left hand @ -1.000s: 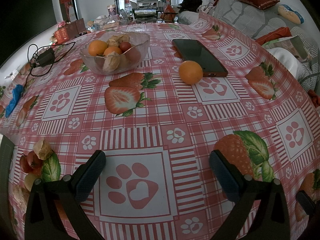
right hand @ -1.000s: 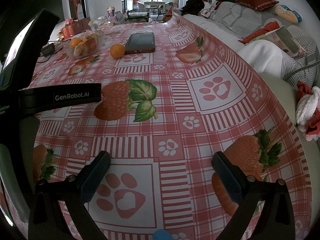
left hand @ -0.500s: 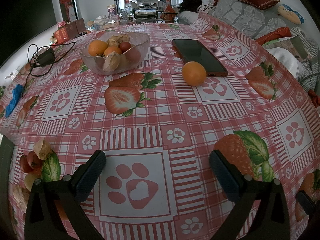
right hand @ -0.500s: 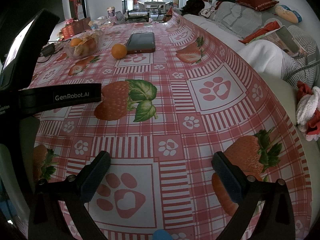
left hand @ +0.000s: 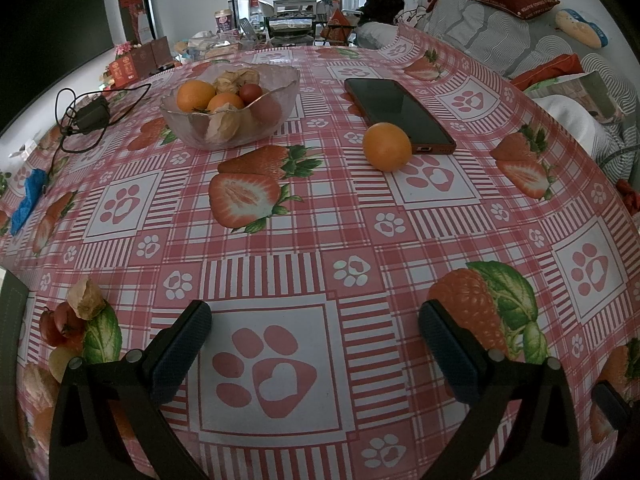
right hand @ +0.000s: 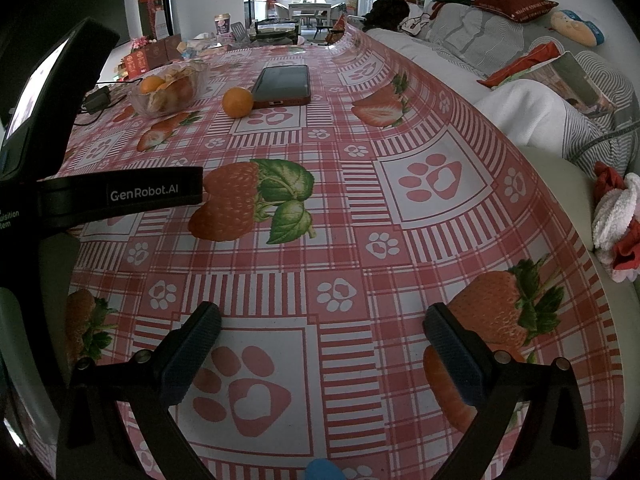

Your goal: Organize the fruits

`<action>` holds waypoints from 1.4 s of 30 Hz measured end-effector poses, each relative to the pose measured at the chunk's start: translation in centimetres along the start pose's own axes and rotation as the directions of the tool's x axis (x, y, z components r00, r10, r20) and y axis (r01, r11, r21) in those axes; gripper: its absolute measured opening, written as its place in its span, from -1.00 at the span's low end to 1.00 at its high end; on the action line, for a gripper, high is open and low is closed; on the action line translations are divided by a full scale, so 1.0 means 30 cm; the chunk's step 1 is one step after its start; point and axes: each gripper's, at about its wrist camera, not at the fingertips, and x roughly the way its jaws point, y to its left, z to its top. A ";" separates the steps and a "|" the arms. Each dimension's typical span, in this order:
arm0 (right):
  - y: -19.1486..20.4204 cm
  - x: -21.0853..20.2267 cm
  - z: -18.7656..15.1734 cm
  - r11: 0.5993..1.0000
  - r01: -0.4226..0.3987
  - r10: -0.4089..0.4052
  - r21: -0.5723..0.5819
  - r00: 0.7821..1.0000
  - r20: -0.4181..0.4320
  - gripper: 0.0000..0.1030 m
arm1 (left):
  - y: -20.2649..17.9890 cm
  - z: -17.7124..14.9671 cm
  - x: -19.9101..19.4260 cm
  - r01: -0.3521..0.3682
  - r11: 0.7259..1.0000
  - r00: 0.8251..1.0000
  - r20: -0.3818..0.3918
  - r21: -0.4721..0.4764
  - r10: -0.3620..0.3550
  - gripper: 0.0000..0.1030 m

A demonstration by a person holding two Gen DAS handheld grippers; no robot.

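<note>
Meanwhile, the loose orange [left hand: 387, 146], upper right of centre beside the phone [left hand: 398, 114], has rolled slightly nearer, away from the glass bowl [left hand: 230, 106] at upper left, while left tool [left hand: 314, 342] and right tool [right hand: 320, 344] gape wide, empty, above the tabletop [left hand: 320, 240].

The left gripper [left hand: 315, 334] was held low and level, its 2 fingers [left hand: 182, 346] spread wide with nothing between them. The right gripper [right hand: 322, 338] sat likewise, jaws wide apart and empty. The left unit's body [right hand: 120, 194] was visible from the right wrist camera.
</note>
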 end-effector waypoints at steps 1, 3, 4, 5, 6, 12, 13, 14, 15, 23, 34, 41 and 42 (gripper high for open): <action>0.000 0.000 0.000 1.000 0.000 0.000 0.000 1.000 0.000 0.99 | 0.000 0.000 0.000 0.000 1.000 1.000 0.000 0.000 0.000 1.00; -0.001 0.000 0.000 1.000 0.000 0.000 0.000 1.000 0.000 0.99 | 0.000 0.000 0.000 0.000 1.000 1.000 0.000 0.000 0.000 1.00; -0.001 0.000 0.000 1.000 0.000 0.000 0.000 1.000 0.000 0.99 | 0.000 0.000 0.000 0.000 1.000 1.000 0.000 0.000 0.000 1.00; 0.000 0.000 0.000 1.000 0.000 0.000 0.000 1.000 0.000 0.99 | 0.000 0.000 0.000 0.000 1.000 1.000 0.000 0.000 0.000 1.00; -0.001 0.000 0.000 1.000 0.000 0.000 0.000 1.000 0.000 0.99 | 0.000 0.000 0.000 0.000 1.000 1.000 0.000 0.000 0.000 1.00; 0.000 0.000 0.000 1.000 0.000 0.000 0.000 1.000 0.000 0.99 | 0.000 0.000 0.000 -0.002 1.000 1.000 -0.001 0.001 0.002 1.00; -0.001 0.000 0.000 1.000 0.000 0.000 0.000 1.000 0.000 0.99 | 0.000 0.002 0.000 0.000 1.000 1.000 -0.008 0.005 0.000 1.00; 0.000 0.000 0.000 1.000 0.000 0.000 0.000 1.000 0.000 0.99 | 0.003 0.003 -0.002 0.009 1.000 1.000 -0.025 0.015 -0.009 1.00; 0.000 0.000 0.000 1.000 0.000 0.000 0.000 1.000 0.000 0.99 | 0.009 -0.001 -0.009 0.011 1.000 0.999 -0.039 0.012 -0.011 1.00; -0.001 0.002 0.011 1.000 -0.001 0.001 -0.003 1.000 -0.003 0.99 | 0.122 -0.099 -0.326 0.100 0.993 0.991 0.088 0.060 -0.105 1.00; 0.045 -0.004 0.036 0.997 -0.049 0.056 0.052 0.987 -0.147 0.99 | 0.546 -0.352 -0.433 0.027 1.000 1.000 -0.011 -0.007 -0.028 1.00; 0.242 -0.071 0.028 0.984 -0.176 0.172 -0.016 0.974 -0.146 0.99 | 0.612 -0.393 -0.353 -0.004 1.000 0.997 -0.077 0.003 0.005 1.00; 0.277 -0.081 0.038 0.980 -0.199 0.194 -0.022 0.971 -0.141 0.99 | 0.614 -0.386 -0.338 0.003 1.000 0.997 -0.079 -0.006 -0.004 1.00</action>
